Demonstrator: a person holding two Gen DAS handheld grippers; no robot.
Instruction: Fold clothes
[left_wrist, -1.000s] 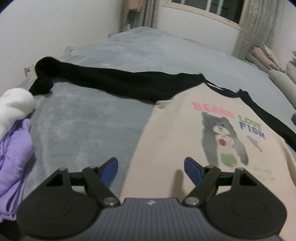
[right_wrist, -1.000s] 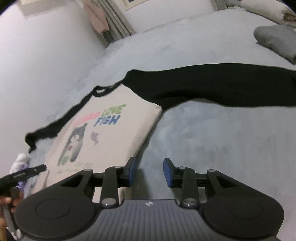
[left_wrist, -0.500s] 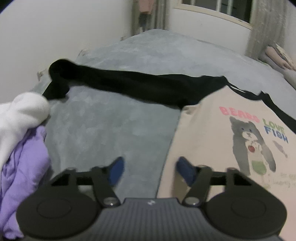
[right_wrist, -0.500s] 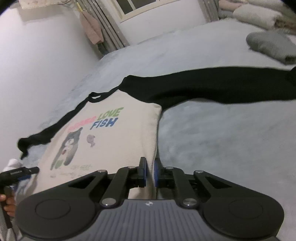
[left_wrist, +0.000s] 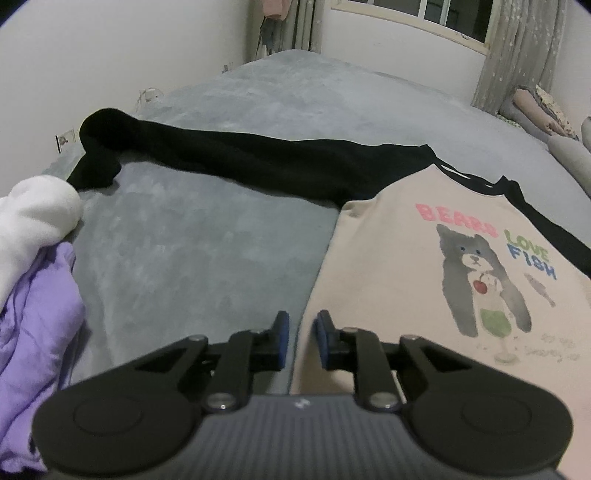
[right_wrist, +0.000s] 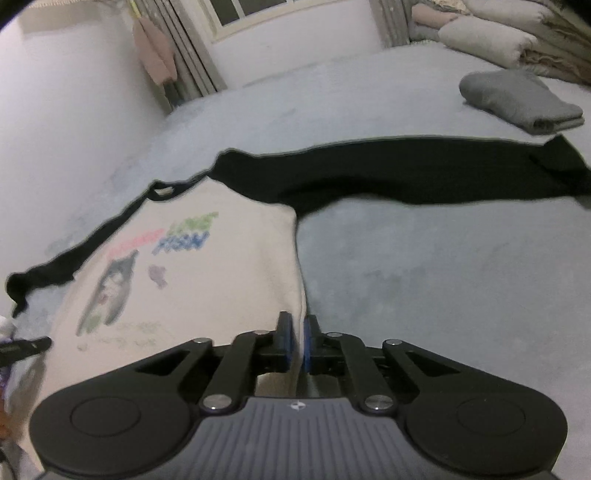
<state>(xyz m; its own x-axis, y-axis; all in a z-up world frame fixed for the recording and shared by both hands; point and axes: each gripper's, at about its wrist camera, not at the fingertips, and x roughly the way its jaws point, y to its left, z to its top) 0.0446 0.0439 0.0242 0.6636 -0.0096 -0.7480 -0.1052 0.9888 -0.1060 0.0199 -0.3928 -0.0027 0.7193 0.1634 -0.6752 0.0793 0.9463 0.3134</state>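
A: Jaws?
B: The left gripper (left_wrist: 300, 339) is closing, narrowly parted around the shirt (left_wrist: 424, 280) edge at lower centre; the right gripper (right_wrist: 298, 341) is clenched on the shirt's other edge.
A: Surface?
B: A grey bed (left_wrist: 207, 251), window (left_wrist: 436, 14) at the top.

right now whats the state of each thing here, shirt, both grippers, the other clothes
shirt: spread flat on the bed, print up, black sleeves out to both sides, not yet folded
left gripper: jaws closing, shirt's side edge between them
right gripper: shut on the shirt's other side edge
grey garment: folded, lying on the bed
white and purple clothes: crumpled, unfolded heap
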